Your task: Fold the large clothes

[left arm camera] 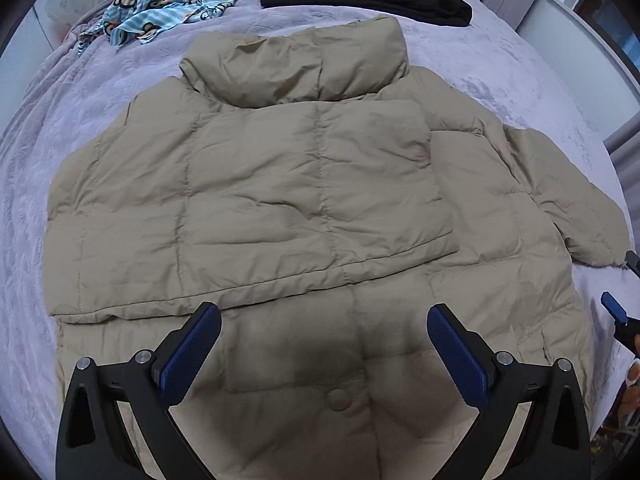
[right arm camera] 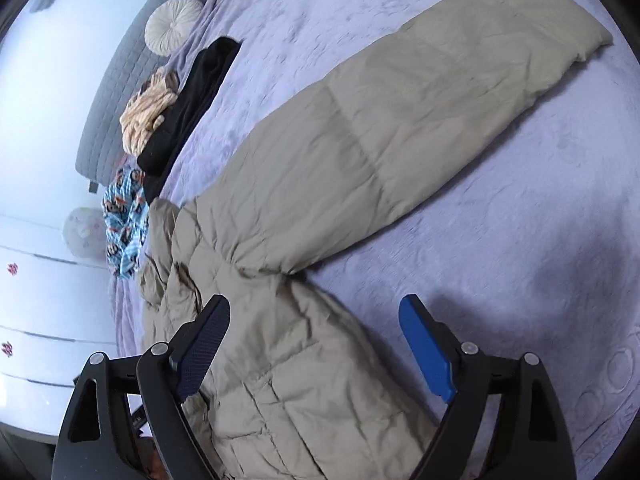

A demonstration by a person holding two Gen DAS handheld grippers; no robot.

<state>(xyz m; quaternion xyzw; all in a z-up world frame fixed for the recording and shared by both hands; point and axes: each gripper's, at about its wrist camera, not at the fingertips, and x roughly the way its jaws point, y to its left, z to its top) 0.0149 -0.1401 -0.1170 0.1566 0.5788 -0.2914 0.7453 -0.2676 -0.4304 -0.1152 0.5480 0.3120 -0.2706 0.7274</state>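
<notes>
With both my left gripper (left arm camera: 324, 344) and right gripper (right arm camera: 316, 344) spread wide and empty above the near hem, I'd pinch the beige puffer jacket's (left arm camera: 304, 184) outstretched right sleeve (right arm camera: 420, 100) on the lilac bedspread (right arm camera: 520, 240) and fold it across the body.

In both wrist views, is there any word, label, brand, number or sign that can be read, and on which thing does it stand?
No text can be read in either view.
Bedspread: raised rings and letter-like marks at its right edge, too blurred and cut off to read.
Beige puffer jacket: no label or brand shows.
Blue garment: printed cartoon monkey faces, no words.
White drawers: small red marks, too small to tell.
</notes>
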